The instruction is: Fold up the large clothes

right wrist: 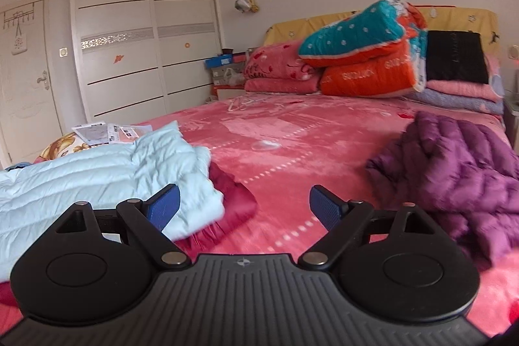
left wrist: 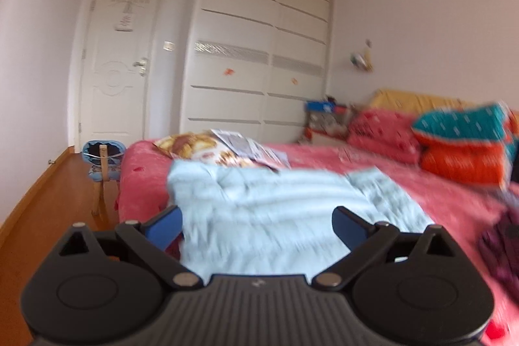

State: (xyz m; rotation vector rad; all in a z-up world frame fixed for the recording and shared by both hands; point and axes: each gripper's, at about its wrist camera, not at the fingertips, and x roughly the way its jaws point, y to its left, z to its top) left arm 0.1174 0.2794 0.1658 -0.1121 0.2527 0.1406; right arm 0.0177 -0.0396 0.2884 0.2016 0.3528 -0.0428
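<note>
Both grippers fill the lower edge of their views, jaws spread wide and holding nothing. Left gripper (left wrist: 256, 226) hovers over the pale blue puffer jacket (left wrist: 275, 209), which lies folded flat on the pink bedspread (left wrist: 438, 193). From the right gripper (right wrist: 243, 206), that jacket sits at 10 o'clock atop a dark red garment (right wrist: 233, 206), while a crumpled purple puffer jacket (right wrist: 460, 171) lies at 2 o'clock. Stacked quilts (right wrist: 366, 54) rest at 12 o'clock by the headboard. Left view is blurred.
</note>
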